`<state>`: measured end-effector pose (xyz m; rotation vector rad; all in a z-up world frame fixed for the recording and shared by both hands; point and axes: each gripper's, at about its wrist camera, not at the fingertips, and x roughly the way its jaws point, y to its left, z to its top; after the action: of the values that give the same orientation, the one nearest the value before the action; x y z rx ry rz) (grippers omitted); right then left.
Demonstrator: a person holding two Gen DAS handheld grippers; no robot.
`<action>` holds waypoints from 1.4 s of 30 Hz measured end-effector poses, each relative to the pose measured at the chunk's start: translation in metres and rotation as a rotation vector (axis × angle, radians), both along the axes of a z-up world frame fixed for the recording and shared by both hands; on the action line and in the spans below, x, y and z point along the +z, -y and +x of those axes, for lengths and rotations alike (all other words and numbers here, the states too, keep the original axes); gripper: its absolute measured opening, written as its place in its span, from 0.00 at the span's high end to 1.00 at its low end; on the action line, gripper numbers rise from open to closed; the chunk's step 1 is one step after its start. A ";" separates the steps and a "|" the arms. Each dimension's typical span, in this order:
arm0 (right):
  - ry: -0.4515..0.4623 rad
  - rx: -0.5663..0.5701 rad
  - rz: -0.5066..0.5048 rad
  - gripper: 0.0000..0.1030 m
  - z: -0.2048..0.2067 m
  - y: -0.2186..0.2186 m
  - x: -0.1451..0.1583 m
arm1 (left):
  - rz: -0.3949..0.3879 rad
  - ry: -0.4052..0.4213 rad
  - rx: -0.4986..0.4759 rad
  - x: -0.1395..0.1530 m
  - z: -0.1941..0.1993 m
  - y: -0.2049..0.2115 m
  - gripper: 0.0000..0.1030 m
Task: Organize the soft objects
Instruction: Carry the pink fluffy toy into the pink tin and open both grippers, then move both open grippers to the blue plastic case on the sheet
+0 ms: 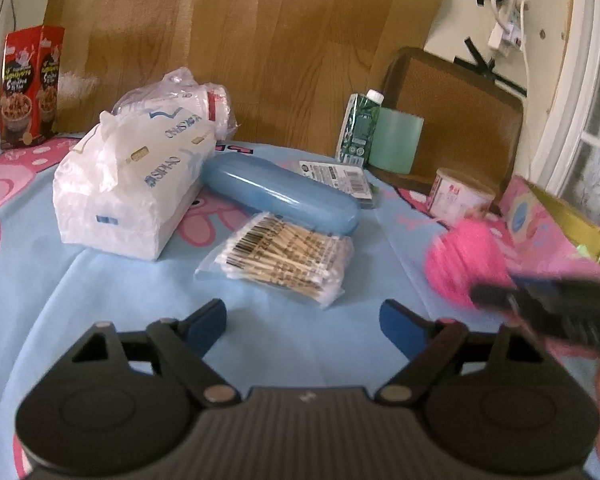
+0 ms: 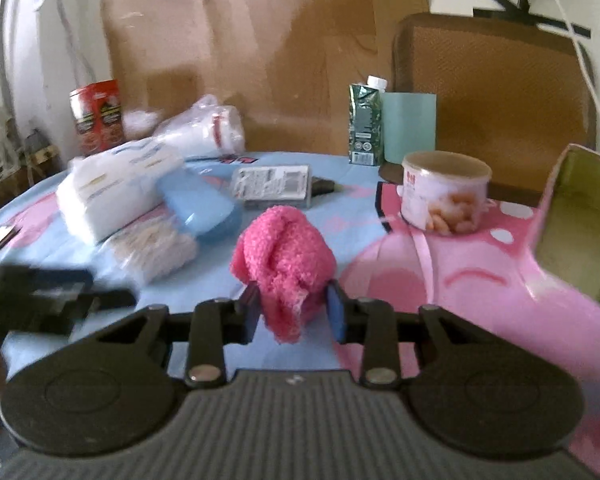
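A pink fluffy cloth bundle (image 2: 284, 256) stands between the fingers of my right gripper (image 2: 294, 312), whose blue pads press on its lower sides. The same pink bundle (image 1: 464, 264) shows blurred at the right of the left wrist view, just above the cloth-covered table. My left gripper (image 1: 304, 320) is open over the blue tablecloth with nothing between its fingers. Just ahead of it lies a clear bag of cotton swabs (image 1: 280, 256). A white tissue pack (image 1: 128, 184) lies to the left of the bag.
A blue plastic case (image 1: 280, 196) lies behind the swabs. A green carton (image 1: 358, 128), a pale green cup (image 1: 396, 144) and a snack tub (image 2: 446, 192) stand further back. An open box (image 2: 572, 248) stands at the right, a red snack box (image 1: 28, 88) at the far left.
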<state>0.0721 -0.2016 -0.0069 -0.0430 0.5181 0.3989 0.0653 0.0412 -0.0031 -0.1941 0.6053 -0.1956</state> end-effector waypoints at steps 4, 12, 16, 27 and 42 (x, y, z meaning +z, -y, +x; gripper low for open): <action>0.033 0.010 -0.003 0.64 -0.054 0.010 -0.007 | -0.101 -0.002 -0.056 0.001 -0.009 -0.009 0.28; 0.087 -0.022 0.009 0.61 -0.099 0.013 -0.020 | -0.140 0.015 -0.421 0.017 -0.034 0.063 0.33; 0.087 -0.035 0.045 0.77 -0.096 0.021 -0.022 | -0.137 -0.042 -0.495 0.010 -0.024 0.091 0.57; 0.383 -0.331 0.079 0.76 -0.089 0.075 0.020 | -0.056 0.179 -0.627 0.077 0.008 0.198 0.59; 0.397 -0.518 0.177 0.37 -0.053 0.116 0.006 | -0.099 0.174 -0.395 0.048 0.003 0.134 0.20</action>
<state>0.0190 -0.3172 -0.0013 0.1777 0.0884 -0.0760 0.0679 -0.0930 0.0448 -0.1498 0.4560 -0.6186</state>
